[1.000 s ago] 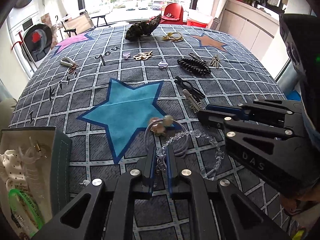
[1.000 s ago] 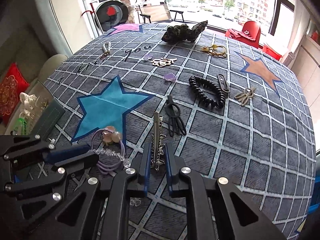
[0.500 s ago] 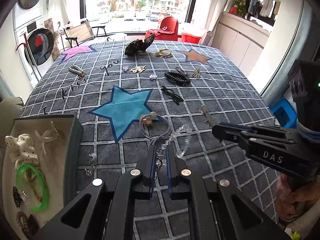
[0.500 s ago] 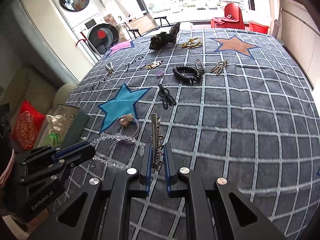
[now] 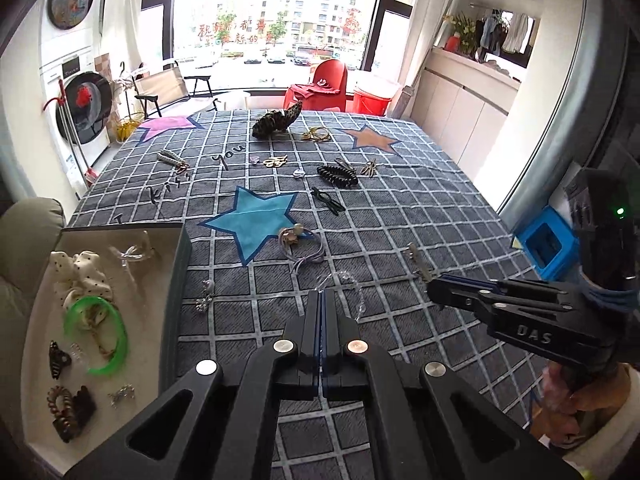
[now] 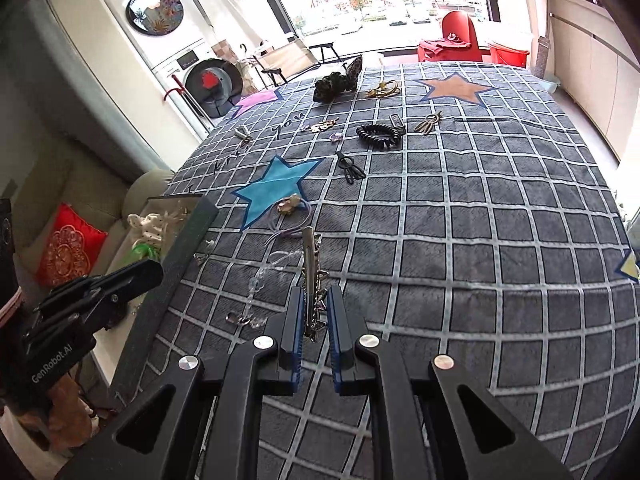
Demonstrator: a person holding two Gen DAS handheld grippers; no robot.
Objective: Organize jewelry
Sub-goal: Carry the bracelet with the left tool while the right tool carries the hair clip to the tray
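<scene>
My left hand-held gripper (image 5: 322, 300) is pressed fully together, jaws having just closed further, pinching the clear bead bracelet (image 5: 352, 284), which dangles off the tips above the bed. My right hand-held gripper (image 6: 314, 312) is pinching the silver hair clip (image 6: 310, 268), pads nearly together, clip sticking out forward past the tips and clear of the bedspread.

Both loads go to the open box (image 5: 178, 280), my guess, since it sits at the bed's near-left edge and already has the green bangle (image 5: 98, 334), a spotted white scrunchie (image 5: 82, 270) and dark hair ties in it. Box is just left of the left gripper, farther from the right one.

To do it well:
- Left goes first, it's nearer. Carry high enough that the hanging loop clears the box's dark wall.
- The bracelet grip looks thin, only a bead or a bit of string between the pads, so no jerks.
- Release over a bare patch of the box floor, not on the bangle.
- Right waits beside it, then crosses over. Keep the two grippers apart.
- Keep the clip level so it doesn't pivot out.

The purple hair tie (image 5: 298, 240), black coil tie (image 5: 336, 174) and other bits on the bedspread (image 5: 400, 220) are left for later.
</scene>
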